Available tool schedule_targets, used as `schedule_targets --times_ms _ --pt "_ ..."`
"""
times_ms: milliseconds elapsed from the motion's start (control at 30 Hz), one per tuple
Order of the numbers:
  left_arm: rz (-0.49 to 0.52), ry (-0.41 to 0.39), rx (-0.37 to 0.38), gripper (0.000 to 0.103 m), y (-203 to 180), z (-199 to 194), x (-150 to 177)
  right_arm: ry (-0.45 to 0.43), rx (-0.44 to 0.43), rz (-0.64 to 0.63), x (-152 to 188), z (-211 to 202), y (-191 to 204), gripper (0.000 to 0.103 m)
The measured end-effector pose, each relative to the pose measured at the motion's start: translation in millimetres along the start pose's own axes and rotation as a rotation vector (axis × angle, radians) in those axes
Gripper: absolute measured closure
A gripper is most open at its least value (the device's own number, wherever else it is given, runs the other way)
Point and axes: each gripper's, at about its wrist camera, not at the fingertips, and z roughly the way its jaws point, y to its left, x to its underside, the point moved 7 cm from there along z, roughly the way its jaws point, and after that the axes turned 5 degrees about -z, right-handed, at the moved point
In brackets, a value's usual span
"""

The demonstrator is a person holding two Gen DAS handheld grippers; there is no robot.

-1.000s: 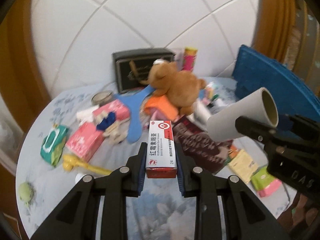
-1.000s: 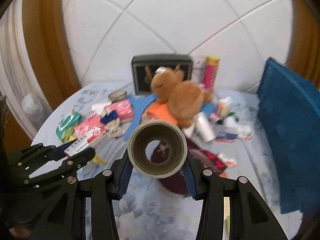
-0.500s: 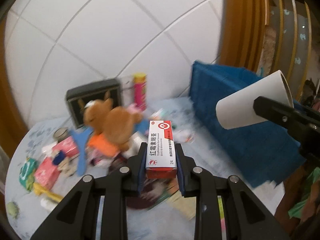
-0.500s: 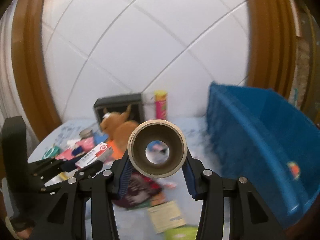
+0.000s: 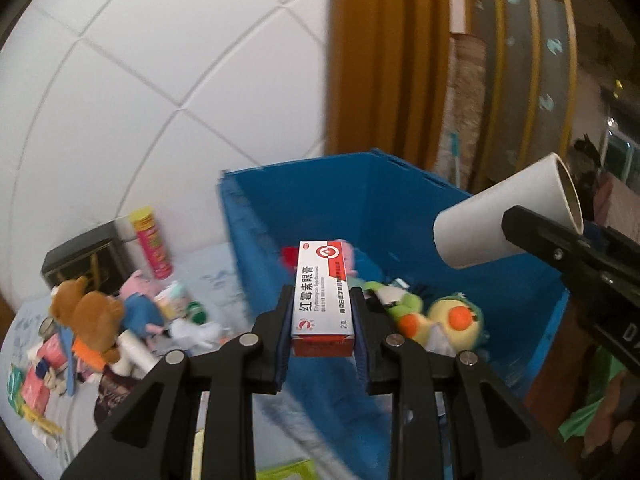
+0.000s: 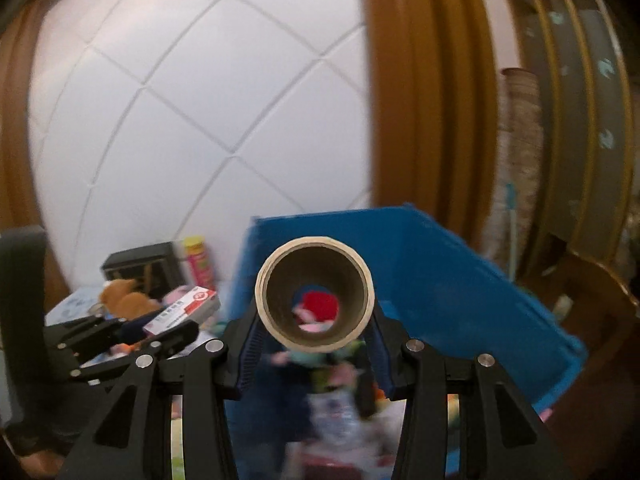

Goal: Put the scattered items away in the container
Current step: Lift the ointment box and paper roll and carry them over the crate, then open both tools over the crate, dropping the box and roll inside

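My left gripper [image 5: 322, 312] is shut on a red and white medicine box [image 5: 322, 292], held above the near edge of the blue bin [image 5: 384, 200]. My right gripper [image 6: 315, 332] is shut on a white cardboard roll [image 6: 316, 300], whose open end faces the camera, above the blue bin [image 6: 460, 292]. The roll [image 5: 508, 220] also shows in the left wrist view over the bin's right side. The left gripper [image 6: 160, 332] with the box [image 6: 184, 308] shows at the left of the right wrist view. The bin holds a green and yellow plush toy [image 5: 440, 316] and other items.
Left of the bin, the table carries a brown teddy bear [image 5: 92, 312], a pink pig toy [image 5: 136, 304], a pink and yellow tube can [image 5: 154, 244], a black box [image 5: 80, 264] and several packets. A white tiled wall and brown door frame [image 5: 384, 60] stand behind.
Both grippers swung right from over the cluttered table to above the blue bin, each still holding its item. The bin's inside has come into view.
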Motion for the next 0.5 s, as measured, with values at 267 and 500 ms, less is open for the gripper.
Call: schedule_targets --times_ms 267,500 --pt "0.024 0.035 0.002 0.077 -40.5 34.8 -8.0 0.032 0.028 0.051 13.4 18.3 -65.4 0.058" --pt "0.027 0.048 -0.018 0.0 -42.2 42.2 -7.8 0.034 0.054 0.066 16.4 32.7 -83.7 0.021"
